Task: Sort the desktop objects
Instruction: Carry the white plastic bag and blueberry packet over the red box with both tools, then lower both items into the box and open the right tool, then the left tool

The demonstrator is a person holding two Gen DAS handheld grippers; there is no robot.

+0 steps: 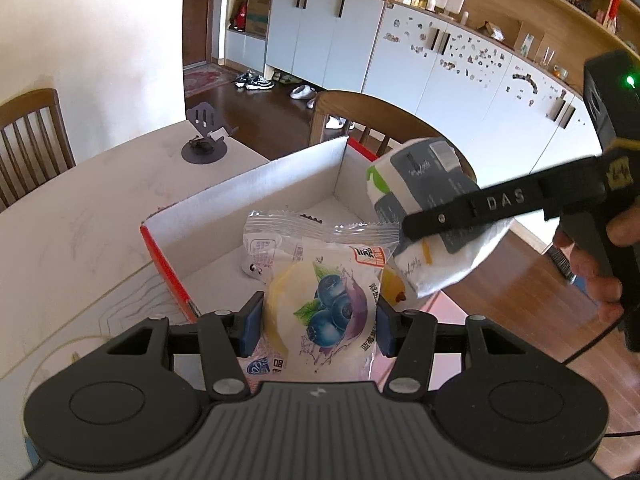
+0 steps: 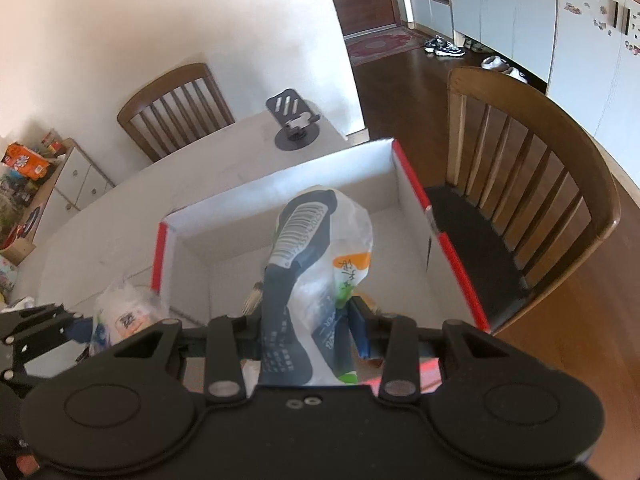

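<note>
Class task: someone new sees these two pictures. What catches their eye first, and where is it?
Most striking is the blueberry packet, clamped in the left gripper low in the left view. The right gripper holds a white-and-grey packet above the red-edged box. Behind the box, a dark phone stand sits on the table.

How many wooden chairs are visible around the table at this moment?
2. One chair stands at the table's far side by the white wall; the other chair is beside the box's red-edged side, its seat tucked near the table. Others may be out of view.
</note>
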